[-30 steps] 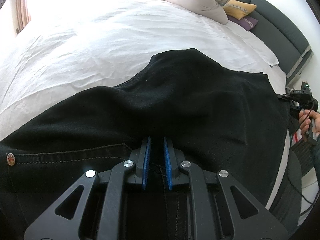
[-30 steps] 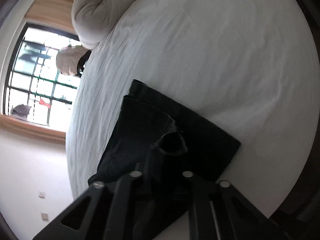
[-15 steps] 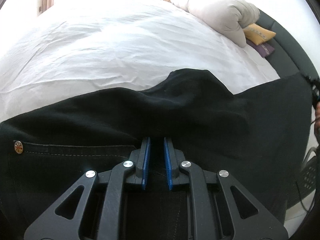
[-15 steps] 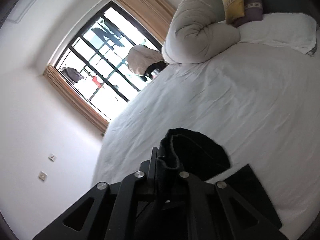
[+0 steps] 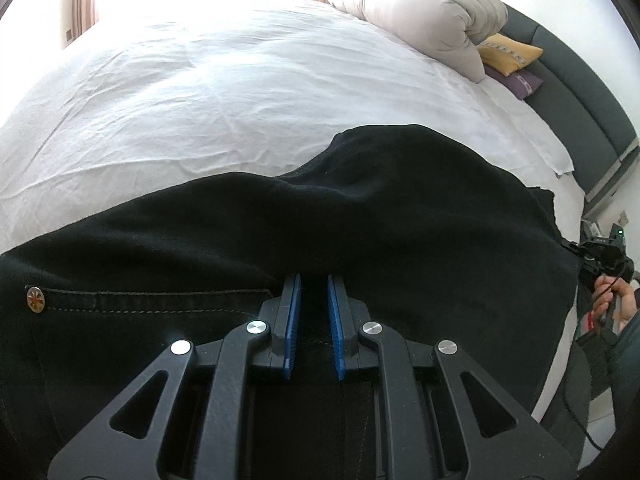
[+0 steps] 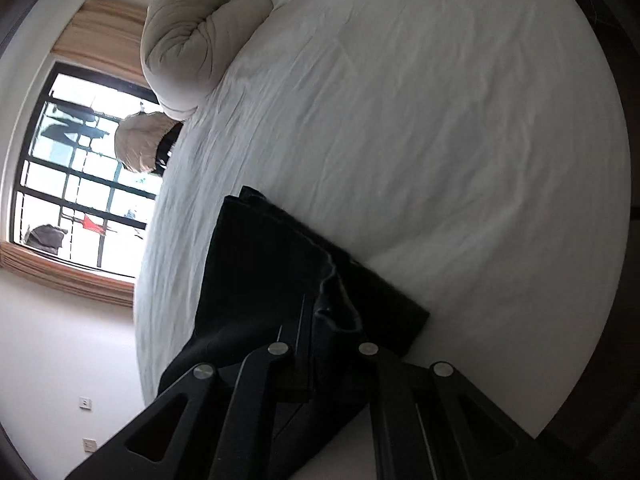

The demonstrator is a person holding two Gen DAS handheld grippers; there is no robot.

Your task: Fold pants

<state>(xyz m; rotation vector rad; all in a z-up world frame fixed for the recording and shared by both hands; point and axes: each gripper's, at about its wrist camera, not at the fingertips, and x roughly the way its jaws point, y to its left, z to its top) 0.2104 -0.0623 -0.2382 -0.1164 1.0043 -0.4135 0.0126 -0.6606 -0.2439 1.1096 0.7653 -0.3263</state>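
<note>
Black pants (image 5: pixel 360 220) lie stretched across the white bed (image 5: pixel 220 92), a metal rivet (image 5: pixel 35 299) on the pocket seam at the left. My left gripper (image 5: pixel 313 280) is shut on the pants' fabric, its blue pads (image 5: pixel 293 320) pinching a dark fold near the waistband. In the right wrist view the pants (image 6: pixel 260 264) show as a folded dark slab on the sheet. My right gripper (image 6: pixel 324 312) is shut on a bunched edge of the pants. That same gripper (image 5: pixel 600 256), held by a hand, appears at the right edge of the left wrist view.
A rolled beige duvet (image 5: pixel 420 12) lies at the head of the bed, with a yellow cushion (image 5: pixel 510 54) and a purple one (image 5: pixel 516 82) beside a dark headboard (image 5: pixel 580 92). A barred window (image 6: pixel 76 172) is on the far wall.
The right gripper swung up with the pants' edge and came back down to the sheet. The right end of the pants rose and dropped again. The left gripper kept its hold in place.
</note>
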